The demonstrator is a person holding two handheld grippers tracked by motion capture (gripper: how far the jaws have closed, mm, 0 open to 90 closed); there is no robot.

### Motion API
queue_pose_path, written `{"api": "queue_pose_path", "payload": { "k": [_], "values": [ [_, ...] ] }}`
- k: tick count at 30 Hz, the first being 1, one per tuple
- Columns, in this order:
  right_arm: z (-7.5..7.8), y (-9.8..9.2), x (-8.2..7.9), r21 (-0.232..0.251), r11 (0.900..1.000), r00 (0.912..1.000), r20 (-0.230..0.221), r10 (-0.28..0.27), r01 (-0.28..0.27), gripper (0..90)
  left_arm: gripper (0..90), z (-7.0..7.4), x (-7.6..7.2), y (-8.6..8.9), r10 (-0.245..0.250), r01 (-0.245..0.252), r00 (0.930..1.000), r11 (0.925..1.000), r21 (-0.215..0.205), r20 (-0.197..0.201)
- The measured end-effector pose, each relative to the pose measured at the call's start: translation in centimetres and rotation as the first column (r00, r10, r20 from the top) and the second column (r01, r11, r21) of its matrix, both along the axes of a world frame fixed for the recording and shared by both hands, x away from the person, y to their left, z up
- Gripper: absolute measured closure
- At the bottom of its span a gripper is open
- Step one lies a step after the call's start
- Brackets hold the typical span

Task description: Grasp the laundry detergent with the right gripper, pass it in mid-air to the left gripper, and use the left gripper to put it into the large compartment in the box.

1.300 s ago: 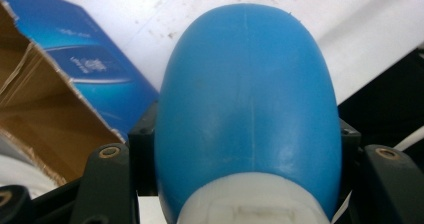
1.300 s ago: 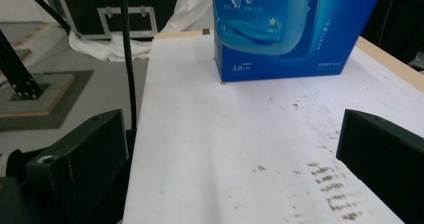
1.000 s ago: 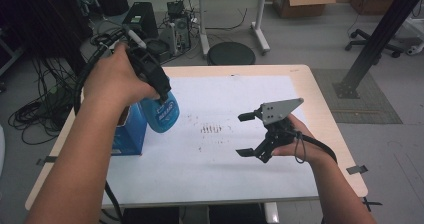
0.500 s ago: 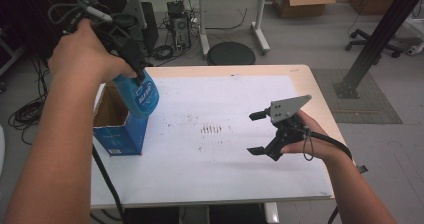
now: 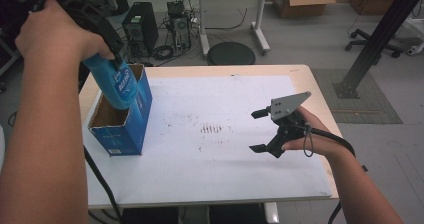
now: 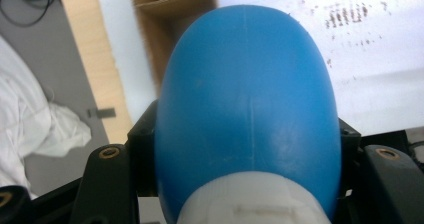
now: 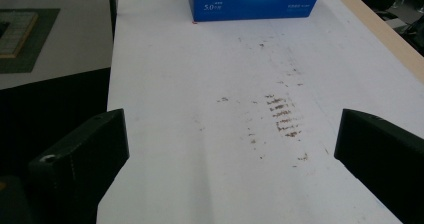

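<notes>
- The left tool (image 5: 107,36) is held high over the desk's left side, its jaws clamped on a blue bottle (image 5: 116,81) near the white cap end.
- In the left gripper view the bottle (image 6: 247,109) sits wedged between the 2 black jaws, its white cap (image 6: 252,204) nearest the camera and its rounded base pointing away, down toward the box.
- The bottle hangs tilted, its lower end over the open top of a blue box (image 5: 122,126); whether it touches the cardboard inside I cannot tell.
- The box stands upright on the white sheet (image 5: 225,184) at the left of the desk (image 5: 320,99), its brown inside showing.
- In the right gripper view the box's blue side (image 7: 255,1) shows at the far end of the sheet.
- The right tool (image 5: 262,131) hovers over the right part of the sheet, jaws spread wide and holding nothing.
- In the right gripper view its 2 jaws stand far apart, with bare sheet between them.
- A patch of dark scuff marks (image 5: 211,129) lies mid-sheet, between the box and the right tool; it shows ahead of the right jaws too (image 7: 282,114).
</notes>
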State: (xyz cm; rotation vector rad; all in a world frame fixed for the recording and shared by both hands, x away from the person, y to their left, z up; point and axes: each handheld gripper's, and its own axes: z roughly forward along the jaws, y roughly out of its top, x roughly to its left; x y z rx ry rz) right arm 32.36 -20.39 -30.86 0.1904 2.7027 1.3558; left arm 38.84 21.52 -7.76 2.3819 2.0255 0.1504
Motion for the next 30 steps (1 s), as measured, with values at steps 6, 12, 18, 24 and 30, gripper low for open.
{"api": "queue_pose_path", "payload": {
  "k": [6, 12, 18, 24, 30],
  "values": [
    [0.2, -0.3, 0.2, -0.016, 1.0, 1.0, 0.001, -0.009, 0.009, 0.9, 38.6, 0.6, 0.5, 2.0, 0.072, -0.072, 0.9974, 0.9974, 0.009, 0.0],
    [0.0, -0.3, 0.5, -0.022, 1.0, 0.9999, -0.006, -0.012, 0.012, 0.9, 38.6, 0.4, 0.9, 3.4, 0.108, -0.108, 0.9941, 0.9941, 0.008, -0.012],
    [-0.2, -0.1, 0.7, -0.028, 1.0, 0.9999, -0.01, -0.013, 0.013, 1.1, 38.5, -0.2, 1.5, 3.8, 0.111, -0.111, 0.9936, 0.9938, 0.012, -0.023],
    [-0.3, -0.1, 0.8, -0.023, 1.0, 0.9998, -0.012, -0.016, 0.016, 1.1, 38.5, -1.5, 2.2, 4.0, 0.123, -0.122, 0.9912, 0.9924, 0.012, -0.051],
    [-0.7, -0.1, 0.9, -0.023, 1.0, 0.9996, -0.021, -0.018, 0.017, 1.1, 38.5, -3.2, 2.6, 4.3, 0.123, -0.123, 0.9901, 0.9924, 0.007, -0.068]
  ]
}}
